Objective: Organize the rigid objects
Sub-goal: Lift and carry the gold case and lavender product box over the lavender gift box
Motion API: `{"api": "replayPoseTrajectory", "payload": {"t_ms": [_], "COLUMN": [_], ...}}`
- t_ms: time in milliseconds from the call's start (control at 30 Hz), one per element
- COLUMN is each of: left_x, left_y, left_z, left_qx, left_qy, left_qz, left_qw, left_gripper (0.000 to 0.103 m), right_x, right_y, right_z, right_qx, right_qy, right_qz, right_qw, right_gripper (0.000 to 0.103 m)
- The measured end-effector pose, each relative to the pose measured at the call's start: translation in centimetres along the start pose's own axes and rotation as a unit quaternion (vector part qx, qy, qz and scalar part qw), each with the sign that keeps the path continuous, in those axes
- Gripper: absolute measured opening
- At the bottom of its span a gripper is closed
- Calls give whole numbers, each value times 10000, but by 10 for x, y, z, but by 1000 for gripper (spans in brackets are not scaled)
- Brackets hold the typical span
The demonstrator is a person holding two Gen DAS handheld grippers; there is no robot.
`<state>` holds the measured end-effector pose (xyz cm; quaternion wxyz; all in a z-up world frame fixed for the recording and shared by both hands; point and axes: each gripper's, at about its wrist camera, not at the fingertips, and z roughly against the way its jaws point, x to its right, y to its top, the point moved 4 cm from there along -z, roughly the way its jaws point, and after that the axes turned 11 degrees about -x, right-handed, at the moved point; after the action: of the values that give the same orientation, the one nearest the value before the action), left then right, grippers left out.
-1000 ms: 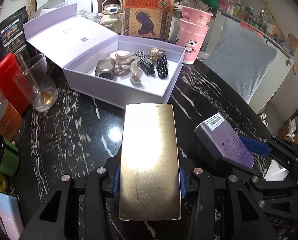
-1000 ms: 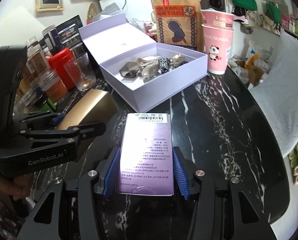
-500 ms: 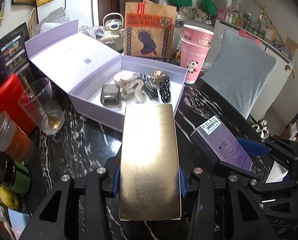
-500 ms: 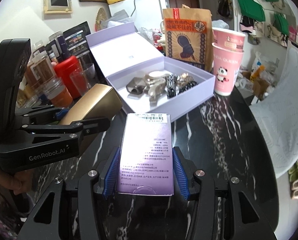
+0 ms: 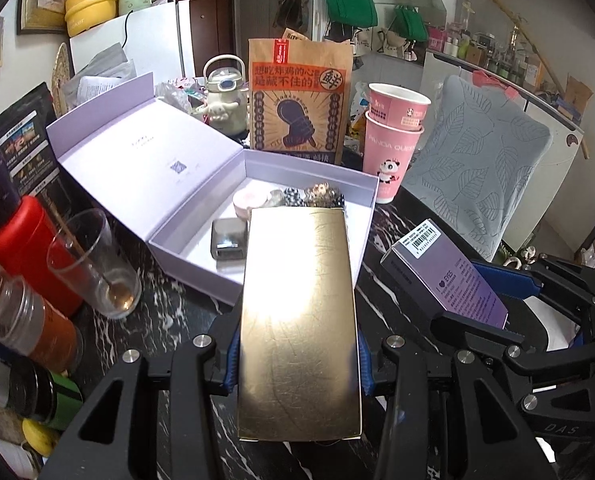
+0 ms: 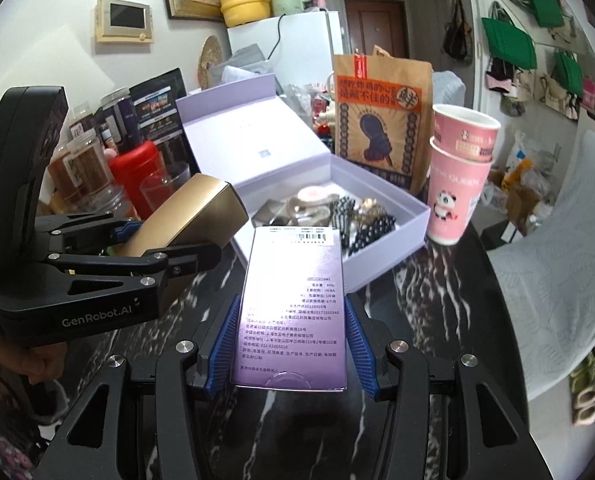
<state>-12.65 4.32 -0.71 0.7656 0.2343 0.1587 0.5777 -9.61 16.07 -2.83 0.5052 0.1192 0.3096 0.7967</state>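
My left gripper (image 5: 299, 356) is shut on a gold box (image 5: 299, 320), held above the black marble table (image 5: 177, 312). To its right, my right gripper (image 6: 291, 344) is shut on a purple printed box (image 6: 293, 308); that purple box (image 5: 445, 276) also shows in the left wrist view. The gold box (image 6: 193, 216) and the left gripper (image 6: 169, 240) appear at the left of the right wrist view. Ahead of both stands an open lilac box (image 5: 361, 200) with its lid folded back. Inside lie a grey square case (image 5: 227, 238), a pink round case (image 5: 251, 202) and several hair clips (image 6: 361, 220).
A glass with a spoon (image 5: 93, 264), a red canister (image 5: 29, 248) and jars (image 5: 33, 324) crowd the table's left side. Behind the lilac box stand a brown paper bag (image 5: 301, 104) and stacked pink paper cups (image 5: 393, 144). A grey cushioned chair (image 5: 481, 176) is at the right.
Both grippers have risen with their boxes and tipped up, so the lilac box sits lower in both views and the gold box's far end now covers part of its contents.
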Motion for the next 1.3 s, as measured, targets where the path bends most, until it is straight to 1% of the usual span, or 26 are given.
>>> {"api": "replayPoseTrajectory", "payload": {"t_ms": [133,400,500,800,1100,1300], "left_x": [-4,-17,-23,-33,-42,-49], "left_y": [11,38,48,81,107,120], "left_z": [-1,-1,-1,-4,-22,-37], "left_qx": [5,164,205,404,378,279], "left_qy": [-123,-38,-114,45,148,13], "left_qz": [35,64,103,13,-116,-71], "left_qw": [9999,9998,9997,9992,9991,9996], "left_gripper": [43,43,43,43,43,43], "right_x": [4,12,15,20,28,36], "right_y": [12,43,56,86,112,126], "right_z": [-1,-1,-2,-11,-28,-39], "right_qx": [33,199,264,356,361,346], "right_qy": [11,-40,-40,-35,-22,-91], "right_qz": [12,125,172,354,447,447], "right_qw": [10000,9997,9995,9987,9983,9984], "right_gripper": [51,51,51,51,51,51]}}
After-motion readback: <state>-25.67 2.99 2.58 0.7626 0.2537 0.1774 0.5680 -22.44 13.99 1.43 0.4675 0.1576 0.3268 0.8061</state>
